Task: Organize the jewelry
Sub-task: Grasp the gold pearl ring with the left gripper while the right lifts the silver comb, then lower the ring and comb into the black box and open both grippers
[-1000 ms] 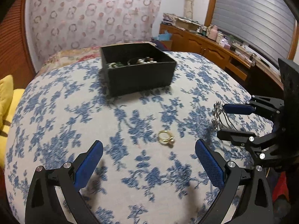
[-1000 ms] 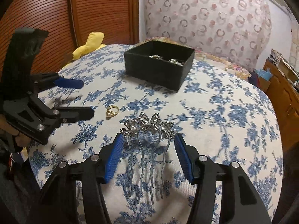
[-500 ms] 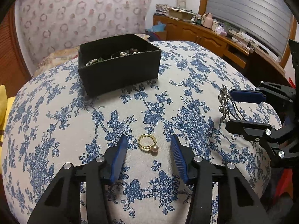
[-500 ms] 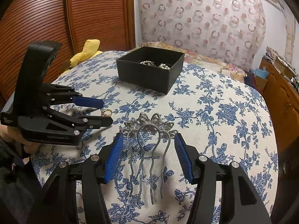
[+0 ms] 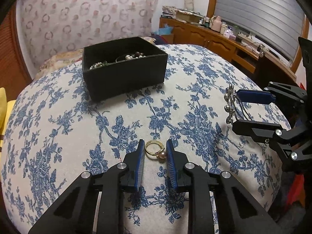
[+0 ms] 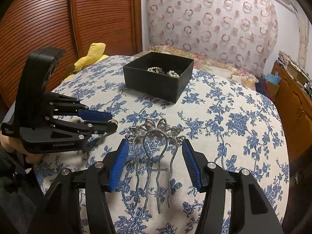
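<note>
The left tool [image 5: 155,157] was seen in the left wrist view lowered onto the flower-printed bed cover [image 5: 64,128], its jaws closing around a gold ring [image 5: 154,149] with a small pearl. The ring lay flat between the blue pads [image 5: 140,162]; the right pad appeared to be at the pearl, while firm contact on the band side could not be confirmed. The ring was judged light, hard and slippery, likely to skid or tip on the soft fabric, so a hold across the band was judged best. A black box [image 5: 124,78], already holding beaded pieces, stood well apart beyond it, with nothing in between. At the right edge the right tool [image 5: 236,110] was seen beside the metal hair comb [image 5: 230,104].

In the right wrist view the right tool [image 6: 155,162] was held half open, with the hair comb [image 6: 156,152] lying between its pads [image 6: 119,167] but apart from both; nothing was gripped. The comb was judged stiff and light, with thin wavy prongs that could bend or snag the cloth, so the ornate flowered top was thought the better place to be taken. The left tool [image 6: 111,121] was seen just left of the comb, with the ring [image 6: 114,121] barely showing at its tips. The black box [image 6: 159,78] stood beyond, and a yellow cushion [image 6: 91,56] lay at the far edge of the bed.
</note>
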A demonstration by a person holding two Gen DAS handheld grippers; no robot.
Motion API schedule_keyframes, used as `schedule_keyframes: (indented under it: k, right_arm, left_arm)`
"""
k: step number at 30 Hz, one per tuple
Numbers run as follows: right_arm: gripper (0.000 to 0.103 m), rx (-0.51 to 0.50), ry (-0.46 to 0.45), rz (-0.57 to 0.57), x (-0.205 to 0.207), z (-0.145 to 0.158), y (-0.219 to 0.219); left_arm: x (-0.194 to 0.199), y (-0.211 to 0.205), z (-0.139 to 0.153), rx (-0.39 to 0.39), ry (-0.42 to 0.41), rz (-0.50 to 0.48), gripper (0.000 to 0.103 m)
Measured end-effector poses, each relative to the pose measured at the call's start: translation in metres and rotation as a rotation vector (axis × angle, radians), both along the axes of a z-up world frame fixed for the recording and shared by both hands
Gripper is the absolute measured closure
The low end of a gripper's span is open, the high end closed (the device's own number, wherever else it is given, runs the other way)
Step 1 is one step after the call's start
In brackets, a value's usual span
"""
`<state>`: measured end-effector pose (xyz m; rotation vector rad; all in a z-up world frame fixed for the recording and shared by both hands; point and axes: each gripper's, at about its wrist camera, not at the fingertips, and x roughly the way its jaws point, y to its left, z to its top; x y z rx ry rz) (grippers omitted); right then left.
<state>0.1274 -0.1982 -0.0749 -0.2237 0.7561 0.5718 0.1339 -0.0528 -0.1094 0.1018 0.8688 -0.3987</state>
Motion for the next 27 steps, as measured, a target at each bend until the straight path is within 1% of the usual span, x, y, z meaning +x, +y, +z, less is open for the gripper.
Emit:
schedule_keyframes:
  k: [3, 6, 13, 19, 27]
  right_arm:
    - [0.044, 0.007, -0.016, 0.006, 0.004, 0.006, 0.002]
    - [0.044, 0.021, -0.043, 0.011, 0.014, 0.019, 0.004]
    - [0.044, 0.047, -0.083, 0.016, 0.041, 0.039, 0.008]
    - [0.044, 0.067, -0.099, 0.029, 0.073, 0.049, 0.020]
    - [0.044, 0.090, -0.096, 0.066, 0.121, 0.055, 0.042]
  left_arm:
    - [0.001, 0.003, 0.010, -0.005, -0.022, 0.005, 0.082]
    - [0.005, 0.007, 0.020, -0.005, -0.047, 0.009, 0.082]
    - [0.026, 0.018, 0.048, -0.019, -0.108, 0.036, 0.082]
    - [0.044, 0.027, 0.061, -0.035, -0.126, 0.058, 0.082]
    - [0.070, 0.045, 0.068, -0.067, -0.129, 0.094, 0.082]
